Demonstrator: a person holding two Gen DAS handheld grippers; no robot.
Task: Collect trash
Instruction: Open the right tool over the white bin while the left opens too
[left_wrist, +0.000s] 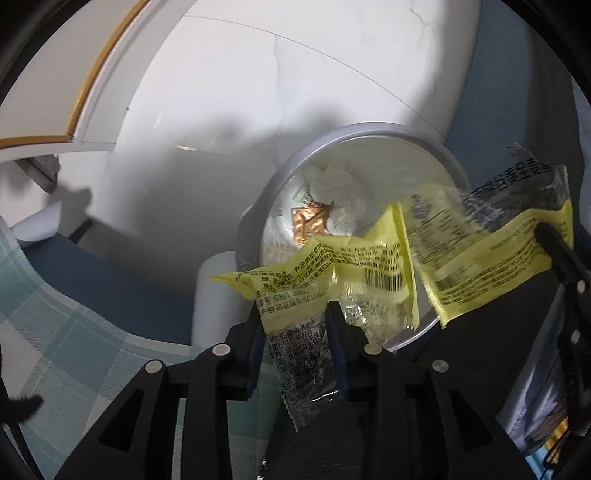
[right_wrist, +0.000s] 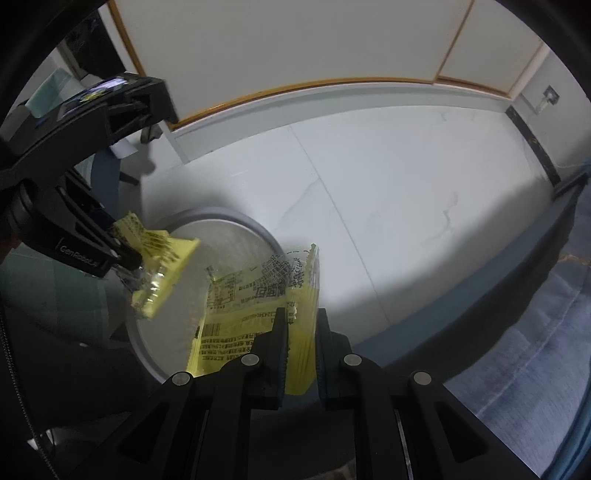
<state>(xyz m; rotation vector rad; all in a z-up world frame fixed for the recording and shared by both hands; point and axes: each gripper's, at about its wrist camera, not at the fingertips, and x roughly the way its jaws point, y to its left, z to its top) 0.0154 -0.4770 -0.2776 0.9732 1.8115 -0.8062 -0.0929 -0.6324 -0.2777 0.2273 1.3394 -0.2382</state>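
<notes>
A round trash bin with a grey rim (left_wrist: 369, 129) stands on the floor below both grippers, lined in white and holding crumpled tissue (left_wrist: 332, 181) and an orange packet (left_wrist: 308, 223). My left gripper (left_wrist: 294, 308) is shut on a crumpled yellow printed wrapper (left_wrist: 332, 258) that juts out over the bin's near edge. My right gripper (right_wrist: 300, 314) is shut on a second yellow and clear wrapper (right_wrist: 251, 295), also above the bin rim (right_wrist: 236, 218). In the right wrist view the left gripper (right_wrist: 127, 254) and its wrapper (right_wrist: 162, 254) hang over the bin's left side.
White floor tiles (right_wrist: 388, 192) spread beyond the bin to a white wall with wooden trim (right_wrist: 295, 85). A white cylinder (left_wrist: 216, 291) stands against the bin. A blue-green plaid cloth (left_wrist: 66, 332) lies at lower left, and blue bedding (right_wrist: 535, 332) at right.
</notes>
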